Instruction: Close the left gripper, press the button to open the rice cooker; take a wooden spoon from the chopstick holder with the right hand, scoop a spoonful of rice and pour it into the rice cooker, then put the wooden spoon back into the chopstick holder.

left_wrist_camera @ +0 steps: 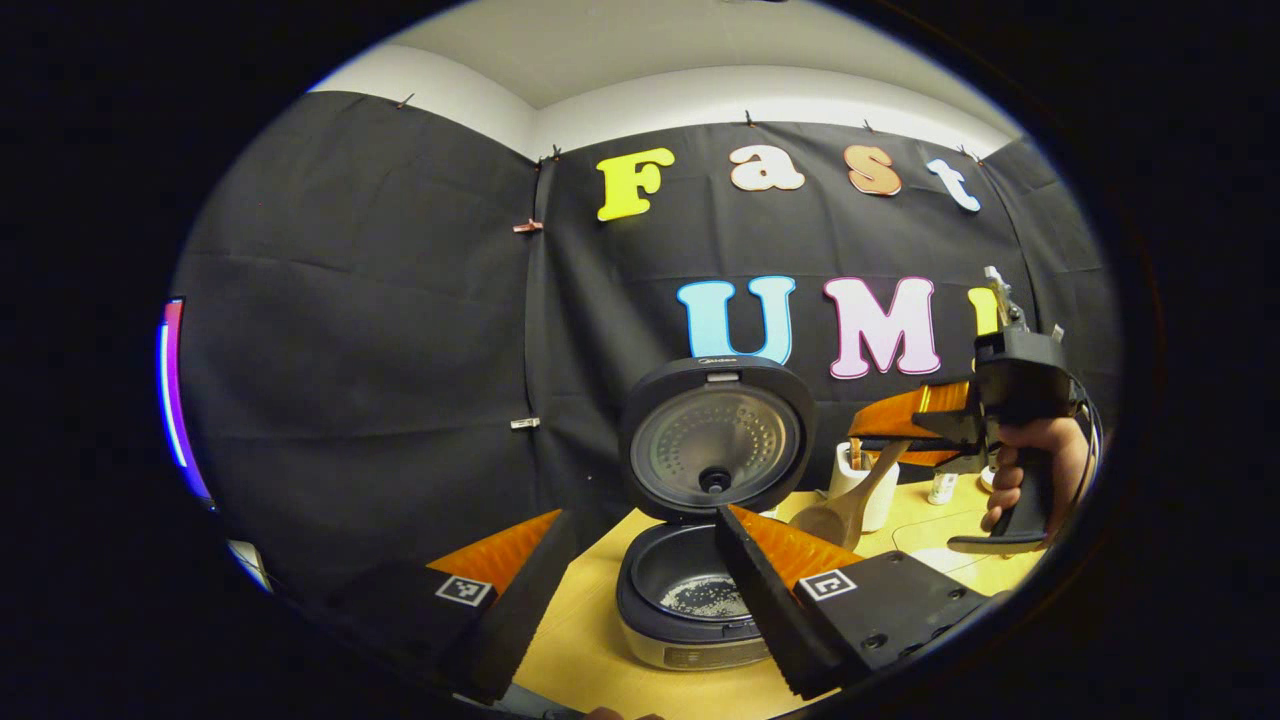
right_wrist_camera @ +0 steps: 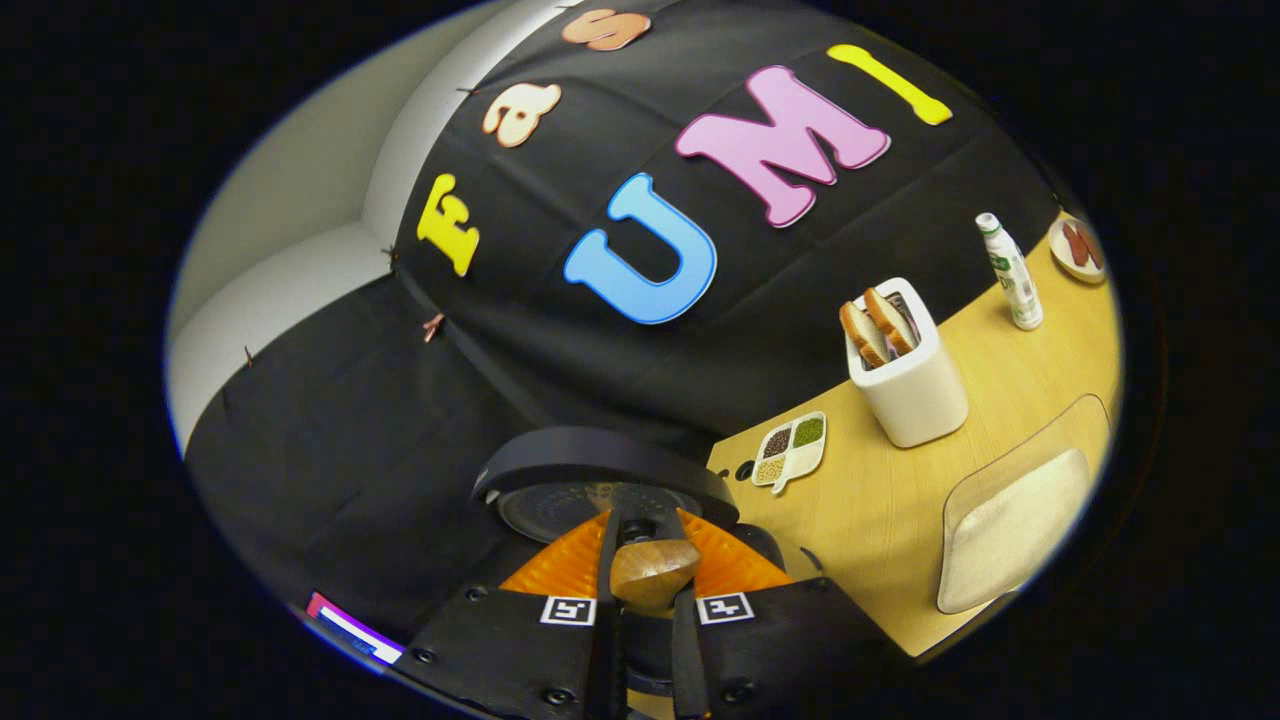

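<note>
The right hand-held gripper (right_wrist_camera: 645, 600) is clamped on the wooden spoon (right_wrist_camera: 653, 573), both fingers pressed against it with the rounded wood bulging up between them. From the left gripper view the same right hand-held gripper (left_wrist_camera: 900, 425) hangs above the table (left_wrist_camera: 580, 640), gripped by a hand (left_wrist_camera: 1040, 470), with the wooden spoon (left_wrist_camera: 850, 505) slanting down and leftward so its bowl hovers just beside the open rice cooker (left_wrist_camera: 690, 600). The left hand-held gripper (left_wrist_camera: 640, 590) stands with its fingers apart, holding nothing, framing the cooker's pot.

The spoon looks light and stiff, a smooth wooden piece that could pivot or slide between the fingers if tipped sharply; a hold well up the handle, as seen here, leaves the bowl free but gives it leverage to swing. A scatter of rice grains lies in the bottom of the pot, so the pour appears done or under way. The raised lid (left_wrist_camera: 715, 440) stands upright behind the pot and should be kept clear of.

Farther out, the white chopstick holder (left_wrist_camera: 862, 485) stands just behind the spoon's bowl; returning the spoon will likely want it brought near upright and lowered handle-steady into the opening. In the right gripper view a white toaster (right_wrist_camera: 905, 380) with bread, a small divided dish (right_wrist_camera: 790, 450), a bottle (right_wrist_camera: 1010, 270) and a pale tray (right_wrist_camera: 1010, 530) sit on the table.
</note>
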`<state>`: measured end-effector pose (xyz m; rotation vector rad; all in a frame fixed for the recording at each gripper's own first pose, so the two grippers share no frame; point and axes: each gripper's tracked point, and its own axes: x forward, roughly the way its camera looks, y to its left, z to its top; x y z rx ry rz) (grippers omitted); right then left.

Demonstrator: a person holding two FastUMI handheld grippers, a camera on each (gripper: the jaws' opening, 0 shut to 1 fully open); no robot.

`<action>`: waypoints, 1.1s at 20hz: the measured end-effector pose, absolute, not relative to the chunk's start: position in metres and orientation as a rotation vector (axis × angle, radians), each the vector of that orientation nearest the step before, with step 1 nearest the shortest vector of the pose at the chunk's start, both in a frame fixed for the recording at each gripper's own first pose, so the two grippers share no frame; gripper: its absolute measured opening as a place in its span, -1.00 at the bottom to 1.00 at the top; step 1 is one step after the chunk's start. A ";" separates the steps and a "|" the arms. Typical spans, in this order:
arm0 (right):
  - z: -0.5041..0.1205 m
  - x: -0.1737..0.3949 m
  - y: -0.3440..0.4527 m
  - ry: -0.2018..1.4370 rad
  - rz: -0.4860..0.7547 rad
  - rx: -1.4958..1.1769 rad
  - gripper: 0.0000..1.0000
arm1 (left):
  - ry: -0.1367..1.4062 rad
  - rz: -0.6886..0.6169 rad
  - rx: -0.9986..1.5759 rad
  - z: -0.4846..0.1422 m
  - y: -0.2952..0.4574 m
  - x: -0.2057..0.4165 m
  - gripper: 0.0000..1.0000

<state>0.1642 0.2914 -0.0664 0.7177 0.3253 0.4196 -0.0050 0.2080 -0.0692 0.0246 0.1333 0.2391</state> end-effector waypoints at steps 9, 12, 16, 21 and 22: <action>-0.051 0.147 0.360 0.221 0.561 0.282 -0.65 | 0.151 0.247 -0.011 -0.083 0.223 -0.010 0.91; -0.044 0.138 0.374 0.170 0.601 0.172 -0.56 | 0.149 0.243 -0.018 -0.084 0.223 -0.009 0.92; -0.040 0.130 0.377 0.100 0.620 0.072 -0.56 | 0.115 0.228 0.036 -0.073 0.217 -0.011 0.91; -0.038 0.136 0.355 0.139 0.579 0.182 -0.56 | 0.131 0.207 0.030 -0.074 0.213 -0.009 0.91; -0.036 0.137 0.346 0.141 0.562 0.208 -0.56 | 0.134 0.202 0.032 -0.073 0.208 -0.006 0.91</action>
